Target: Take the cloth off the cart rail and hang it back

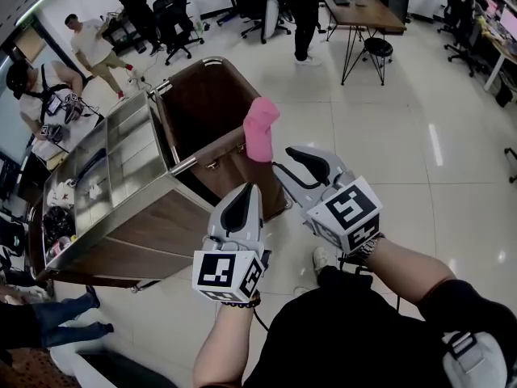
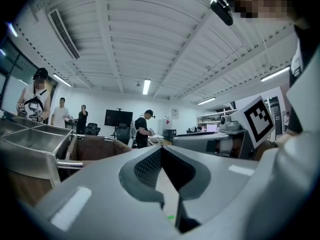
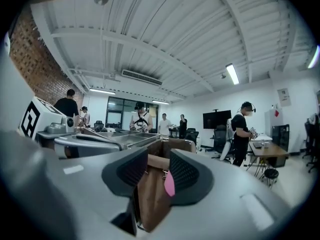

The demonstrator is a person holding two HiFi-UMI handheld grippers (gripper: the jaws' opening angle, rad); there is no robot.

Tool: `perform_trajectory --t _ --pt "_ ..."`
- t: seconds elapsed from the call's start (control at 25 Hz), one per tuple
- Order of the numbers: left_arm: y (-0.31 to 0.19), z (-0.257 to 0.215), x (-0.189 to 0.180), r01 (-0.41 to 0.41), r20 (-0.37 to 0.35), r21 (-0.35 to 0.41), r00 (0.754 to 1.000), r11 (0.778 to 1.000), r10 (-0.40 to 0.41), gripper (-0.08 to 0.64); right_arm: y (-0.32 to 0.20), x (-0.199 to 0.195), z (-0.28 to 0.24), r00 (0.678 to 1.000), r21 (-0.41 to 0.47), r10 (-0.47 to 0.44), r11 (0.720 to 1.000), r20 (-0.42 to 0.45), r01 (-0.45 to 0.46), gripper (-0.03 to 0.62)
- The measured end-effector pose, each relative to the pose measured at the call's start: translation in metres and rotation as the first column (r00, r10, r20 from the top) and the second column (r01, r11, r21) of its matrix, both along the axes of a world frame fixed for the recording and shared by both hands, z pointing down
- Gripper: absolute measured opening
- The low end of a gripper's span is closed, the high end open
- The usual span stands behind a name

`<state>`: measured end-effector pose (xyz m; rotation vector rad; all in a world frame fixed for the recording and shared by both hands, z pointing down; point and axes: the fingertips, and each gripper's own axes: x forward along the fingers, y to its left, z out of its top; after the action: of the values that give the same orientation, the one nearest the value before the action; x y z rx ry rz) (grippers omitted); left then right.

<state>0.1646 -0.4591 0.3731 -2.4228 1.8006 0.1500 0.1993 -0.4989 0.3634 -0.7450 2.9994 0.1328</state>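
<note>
The pink cloth [image 1: 261, 128] is draped over the cart rail [image 1: 230, 71] just ahead of the right gripper [image 1: 287, 158], whose empty jaws are set apart, the left gripper [image 1: 244, 192] being closed on nothing; the taking-off is probably at hand, so the cloth must be enclosed and clamped

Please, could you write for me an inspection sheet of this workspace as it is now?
Surface: glossy light floor.
Job's things: pink cloth hangs over the rim of the cart, at its brown bin.
Clutter: small items in the cart's end tray, too small to name.
Grippers: left gripper shut, empty; right gripper open, empty, near the cloth, not gripping it.
Cables: nothing seen.
Surroundings: people, office chairs, desks.
</note>
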Motion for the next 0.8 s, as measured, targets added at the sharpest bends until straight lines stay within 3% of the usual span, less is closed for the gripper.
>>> perform_trajectory --t 0.44,0.8 --pt "-0.067 0.025 -0.024 0.030 -0.023 -0.046 0.999 0.998 -0.031 0.003 -0.077 -0.036 0.052 0.993 -0.035 0.012 0.999 -0.119 -0.016 0.152" --pt "-0.137 0.045 -0.043 0.095 -0.038 -0.121 0.994 0.988 -0.100 0.003 -0.152 -0.061 0.091 0.982 -0.097 -0.042 0.995 -0.185 0.024 0.160"
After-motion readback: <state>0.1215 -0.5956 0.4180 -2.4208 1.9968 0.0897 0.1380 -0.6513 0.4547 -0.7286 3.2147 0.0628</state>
